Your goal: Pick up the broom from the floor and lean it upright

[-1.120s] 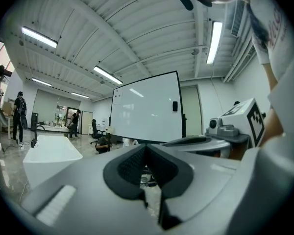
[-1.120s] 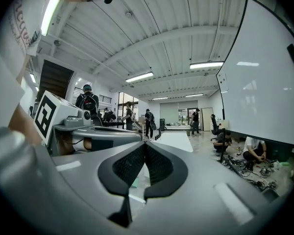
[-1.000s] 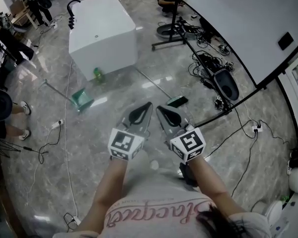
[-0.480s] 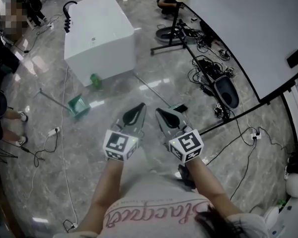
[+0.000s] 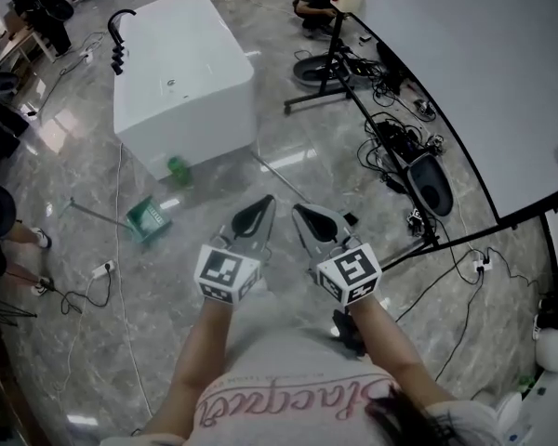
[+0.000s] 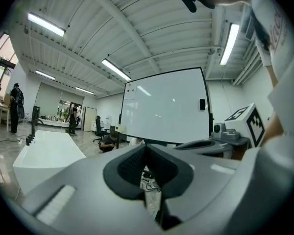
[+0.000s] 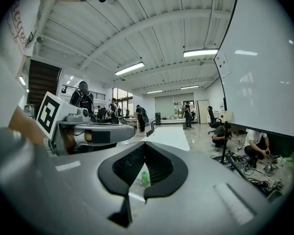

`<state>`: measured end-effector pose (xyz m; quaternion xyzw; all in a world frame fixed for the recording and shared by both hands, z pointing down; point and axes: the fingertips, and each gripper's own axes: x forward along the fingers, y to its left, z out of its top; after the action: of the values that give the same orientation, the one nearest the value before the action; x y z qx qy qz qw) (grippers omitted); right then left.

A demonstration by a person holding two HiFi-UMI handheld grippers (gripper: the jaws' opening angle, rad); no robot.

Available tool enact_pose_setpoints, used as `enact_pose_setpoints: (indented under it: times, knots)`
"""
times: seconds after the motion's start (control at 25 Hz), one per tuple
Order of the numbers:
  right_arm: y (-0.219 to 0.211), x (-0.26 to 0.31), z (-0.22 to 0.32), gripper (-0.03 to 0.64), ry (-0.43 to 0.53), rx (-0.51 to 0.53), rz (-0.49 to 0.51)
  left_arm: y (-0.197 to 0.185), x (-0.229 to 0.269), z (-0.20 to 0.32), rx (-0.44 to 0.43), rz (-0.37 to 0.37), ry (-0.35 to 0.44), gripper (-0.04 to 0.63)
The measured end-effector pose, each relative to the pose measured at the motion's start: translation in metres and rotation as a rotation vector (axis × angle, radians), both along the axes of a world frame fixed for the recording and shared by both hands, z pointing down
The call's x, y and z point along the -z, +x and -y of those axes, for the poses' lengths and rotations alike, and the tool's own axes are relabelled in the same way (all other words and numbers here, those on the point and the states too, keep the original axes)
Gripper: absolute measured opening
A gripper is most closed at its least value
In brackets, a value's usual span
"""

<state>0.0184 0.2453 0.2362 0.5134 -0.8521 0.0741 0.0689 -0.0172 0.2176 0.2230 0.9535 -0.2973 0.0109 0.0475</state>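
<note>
**Q:** So, reading from the left, which containers appear in the head view?

**A:** A green dustpan (image 5: 150, 219) lies on the grey floor (image 5: 93, 360), its thin handle stretching leftward. Whether anything lies in it cannot be made out. Right of it, a green bottle (image 5: 178, 170) stands at the foot of the white block (image 5: 181, 63). Its contents are not discernible.

**Q:** And the grippers?

**A:** The left gripper (image 5: 266, 203) sits at centre, its jaws pressed together on nothing. The left gripper view shows only floor and cables through the gap behind the tips. The right gripper (image 5: 299, 212), just beside it, likewise has its jaws pressed together and empty.

**Q:** Where is the broom?

**A:** The broom (image 5: 279, 175) lies flat on the floor. Its pole runs diagonally from near the white block's right corner toward the right gripper, which hides most of its dark head. Neither gripper holds it. Farther right, cables (image 5: 383, 124) lie beneath the whiteboard (image 5: 465, 54).
</note>
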Motion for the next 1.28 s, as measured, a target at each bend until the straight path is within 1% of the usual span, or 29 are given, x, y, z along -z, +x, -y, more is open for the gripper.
enact_pose_setpoints:
  times: [0.2,0.44,0.68,0.88,1.08,1.28]
  knots:
    - [-0.005,-0.009,0.048,0.002,-0.022,-0.009,-0.013,0.0,-0.01,0.042,-0.038,0.003,-0.026,-0.002]
    - [-0.009,-0.023,0.089,0.002,-0.068,-0.015,-0.02,0.0,-0.026,0.078,-0.079,0.017,-0.072,-0.002]
    - [-0.004,-0.036,0.116,0.002,-0.131,0.027,-0.033,0.003,-0.035,0.105,-0.09,0.014,-0.102,-0.001]
    - [0.003,-0.048,0.149,0.002,-0.158,0.04,-0.058,-0.001,-0.052,0.13,-0.078,0.033,-0.153,-0.001]
    - [0.015,-0.057,0.188,0.002,-0.166,0.053,-0.074,0.013,-0.068,0.169,-0.066,0.044,-0.193,-0.002]
    - [0.039,-0.082,0.222,0.002,-0.205,0.062,-0.041,0.035,-0.088,0.204,-0.074,0.079,-0.223,-0.001]
